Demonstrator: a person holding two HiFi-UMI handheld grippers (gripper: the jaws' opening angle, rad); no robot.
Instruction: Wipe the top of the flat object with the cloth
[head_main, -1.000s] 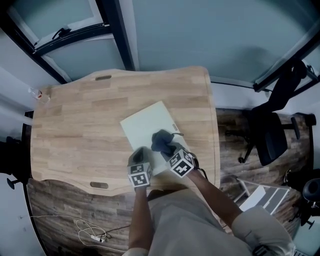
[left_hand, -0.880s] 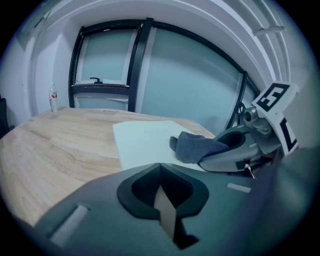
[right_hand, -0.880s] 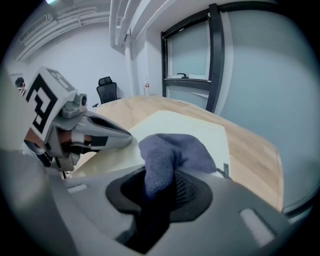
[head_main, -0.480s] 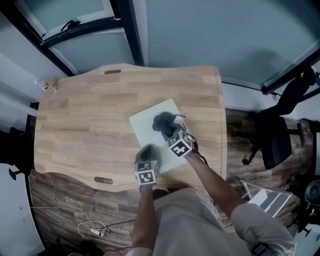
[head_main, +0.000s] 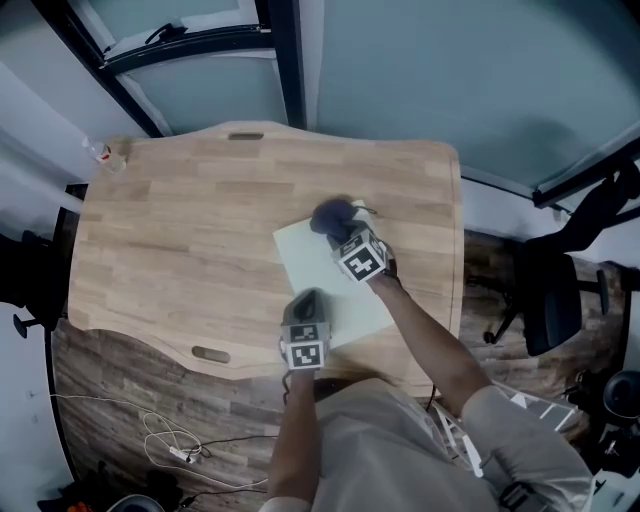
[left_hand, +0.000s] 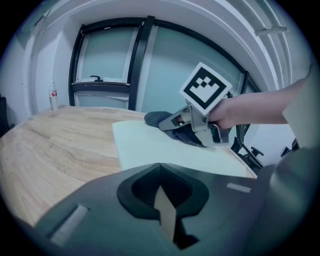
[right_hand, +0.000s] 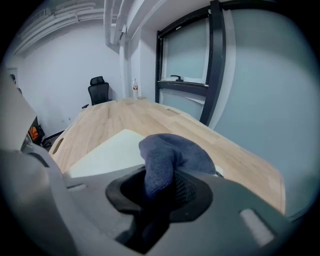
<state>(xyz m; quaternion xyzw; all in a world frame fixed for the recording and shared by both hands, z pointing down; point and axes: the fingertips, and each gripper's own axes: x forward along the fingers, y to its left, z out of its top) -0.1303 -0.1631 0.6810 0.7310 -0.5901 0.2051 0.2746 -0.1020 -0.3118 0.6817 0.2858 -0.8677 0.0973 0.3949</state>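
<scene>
Cloth (head_main: 330, 213) clamped in right gripper (head_main: 343, 232), on flat object (head_main: 305, 265)

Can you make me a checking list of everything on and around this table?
Surface: wooden table, light planks.
Job's things: pale flat board lies on the table; dark cloth sits at its far corner.
Clutter: one small bottle at the table's far left corner.
Grippers: right tongs shut on the cloth; left tongs shut, empty, at the board's near edge.
Cables: white cable on the floor.
Surroundings: office chair, windows beyond the table.
</scene>
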